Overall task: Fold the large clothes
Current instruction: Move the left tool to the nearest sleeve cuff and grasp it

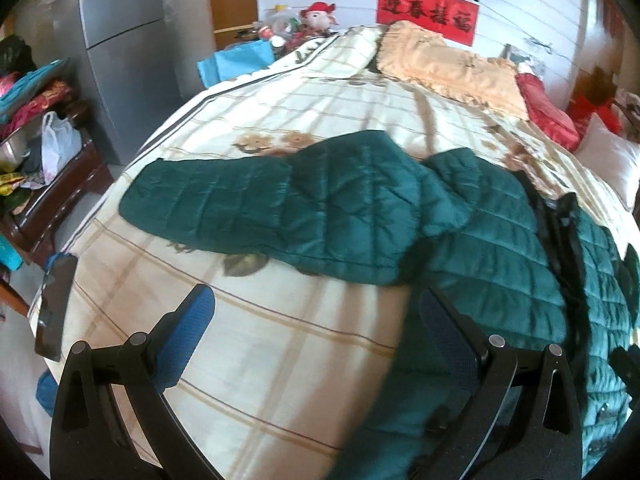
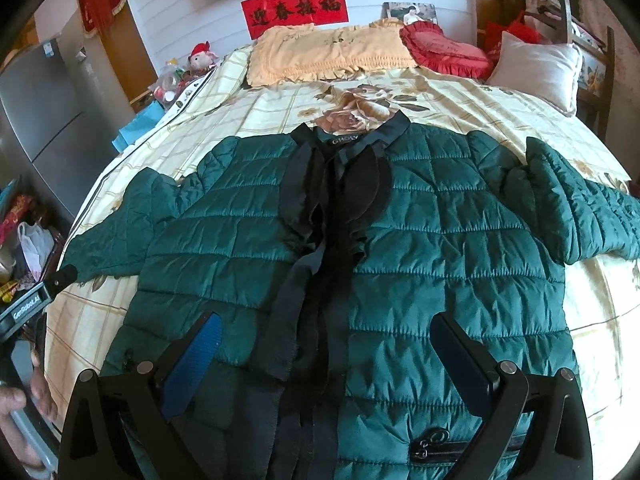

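A dark green quilted jacket (image 2: 420, 240) with black collar and front placket lies face up and spread out on the bed, both sleeves out to the sides. In the left wrist view its left sleeve (image 1: 248, 204) stretches across the bedspread. My left gripper (image 1: 316, 304) is open and empty, above the bed just before the jacket's lower left edge. My right gripper (image 2: 328, 332) is open and empty, hovering over the jacket's lower front. The left gripper's body also shows in the right wrist view (image 2: 28, 308) at the bed's left edge.
The bed (image 2: 520, 112) has a cream checked floral cover, a yellow pillow (image 2: 320, 56), a red heart cushion (image 2: 444, 48) and a white pillow (image 2: 540, 68) at the head. A grey fridge (image 1: 120, 40) and a cluttered wooden stand (image 1: 48, 168) are left of the bed.
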{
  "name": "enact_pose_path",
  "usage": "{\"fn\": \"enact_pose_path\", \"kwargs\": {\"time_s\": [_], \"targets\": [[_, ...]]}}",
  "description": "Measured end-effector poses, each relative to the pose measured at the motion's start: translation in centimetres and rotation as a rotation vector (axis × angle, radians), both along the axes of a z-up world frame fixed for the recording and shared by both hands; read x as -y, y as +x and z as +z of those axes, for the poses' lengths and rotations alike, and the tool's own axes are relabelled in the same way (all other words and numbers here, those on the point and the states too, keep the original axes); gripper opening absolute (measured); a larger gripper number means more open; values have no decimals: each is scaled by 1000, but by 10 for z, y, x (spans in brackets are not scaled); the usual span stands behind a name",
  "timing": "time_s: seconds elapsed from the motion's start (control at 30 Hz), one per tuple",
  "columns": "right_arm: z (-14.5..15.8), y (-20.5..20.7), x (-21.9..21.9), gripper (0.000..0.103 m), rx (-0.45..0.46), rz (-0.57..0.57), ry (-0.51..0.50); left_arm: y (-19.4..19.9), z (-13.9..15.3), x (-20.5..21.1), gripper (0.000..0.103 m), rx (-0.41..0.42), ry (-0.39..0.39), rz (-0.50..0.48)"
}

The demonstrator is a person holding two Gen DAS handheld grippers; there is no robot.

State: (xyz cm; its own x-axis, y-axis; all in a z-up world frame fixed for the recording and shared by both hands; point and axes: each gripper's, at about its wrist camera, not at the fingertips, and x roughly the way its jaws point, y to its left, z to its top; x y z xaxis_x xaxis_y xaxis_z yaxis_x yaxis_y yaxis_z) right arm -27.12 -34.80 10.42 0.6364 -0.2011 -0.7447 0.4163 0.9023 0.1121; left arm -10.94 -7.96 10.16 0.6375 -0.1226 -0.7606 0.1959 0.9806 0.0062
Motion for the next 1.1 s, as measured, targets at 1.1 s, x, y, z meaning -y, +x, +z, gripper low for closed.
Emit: {"fn": "enact_pose_path", "kwargs": {"time_s": [1.1], "targets": [[-19, 18, -11, 103, -124, 47, -12, 142, -65, -165, 102, -85, -117, 442]]}}
